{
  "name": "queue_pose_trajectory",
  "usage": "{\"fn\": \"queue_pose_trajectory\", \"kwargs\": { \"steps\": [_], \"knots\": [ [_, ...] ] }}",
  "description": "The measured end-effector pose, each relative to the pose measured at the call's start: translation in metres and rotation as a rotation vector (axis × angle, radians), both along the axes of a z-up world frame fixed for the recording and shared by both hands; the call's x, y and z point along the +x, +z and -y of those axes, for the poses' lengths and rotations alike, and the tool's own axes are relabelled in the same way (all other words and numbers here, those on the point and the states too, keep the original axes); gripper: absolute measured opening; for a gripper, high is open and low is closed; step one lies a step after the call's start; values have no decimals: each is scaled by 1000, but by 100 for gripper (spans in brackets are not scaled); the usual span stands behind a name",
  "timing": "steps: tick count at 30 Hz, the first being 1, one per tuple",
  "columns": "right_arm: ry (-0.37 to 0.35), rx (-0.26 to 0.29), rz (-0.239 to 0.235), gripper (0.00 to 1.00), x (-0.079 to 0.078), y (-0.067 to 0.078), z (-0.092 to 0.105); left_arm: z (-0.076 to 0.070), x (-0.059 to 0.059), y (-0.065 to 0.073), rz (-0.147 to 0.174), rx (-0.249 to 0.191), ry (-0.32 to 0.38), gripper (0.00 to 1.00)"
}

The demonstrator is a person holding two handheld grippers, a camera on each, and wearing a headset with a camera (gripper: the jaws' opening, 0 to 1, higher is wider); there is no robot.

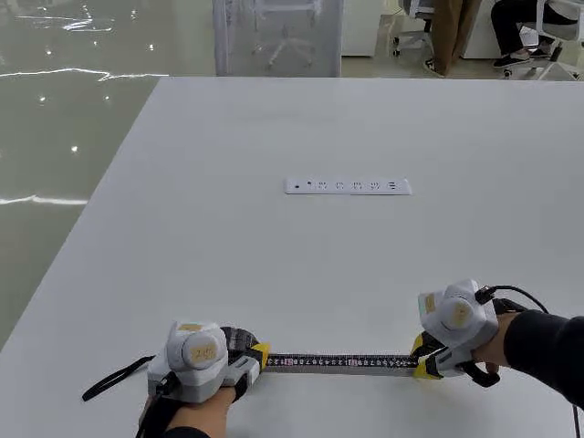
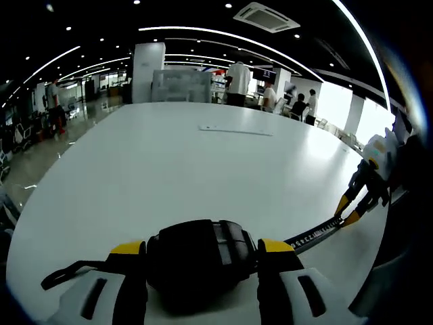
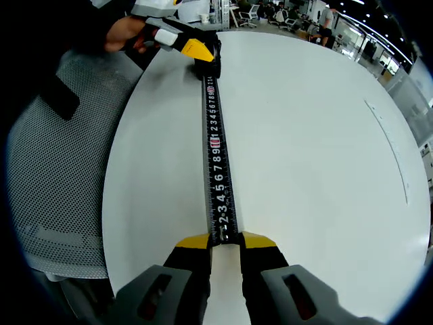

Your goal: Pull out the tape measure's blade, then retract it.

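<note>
A black tape measure case (image 2: pixel 201 261) sits between the yellow-tipped fingers of my left gripper (image 1: pixel 258 356), which is shut on it near the table's front edge. Its dark blade (image 1: pixel 338 363) with white numerals runs flat along the white table (image 1: pixel 301 265) to my right gripper (image 1: pixel 422 360). The right gripper (image 3: pixel 224 240) is shut on the blade's end, and the blade (image 3: pixel 215 156) stretches away from it to the case (image 3: pixel 211 62). A black wrist strap (image 1: pixel 114 378) trails left from the case.
A white power strip (image 1: pixel 348 186) lies flat at the table's middle. A grey mesh chair (image 3: pixel 64 176) stands against the table's near edge. Office chairs and seated people are beyond the far edge. The floor drops away on the left.
</note>
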State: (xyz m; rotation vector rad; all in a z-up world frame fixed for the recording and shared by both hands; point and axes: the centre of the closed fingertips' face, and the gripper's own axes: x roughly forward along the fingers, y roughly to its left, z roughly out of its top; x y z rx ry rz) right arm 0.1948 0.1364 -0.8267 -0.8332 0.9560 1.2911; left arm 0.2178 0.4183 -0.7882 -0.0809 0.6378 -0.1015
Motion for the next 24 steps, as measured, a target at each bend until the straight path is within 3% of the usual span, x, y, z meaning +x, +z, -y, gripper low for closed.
{"fn": "queue_pose_trajectory", "kwargs": {
  "steps": [6, 12, 24],
  "knots": [
    [-7, 4, 1, 12, 0, -1, 0, 0, 1, -2, -2, 13, -3, 62],
    [-14, 11, 0, 12, 0, 0, 0, -1, -1, -3, -31, 53, -13, 60],
    [-27, 22, 1, 12, 0, 0, 0, 0, 0, -5, -37, 46, -25, 59]
  ]
}}
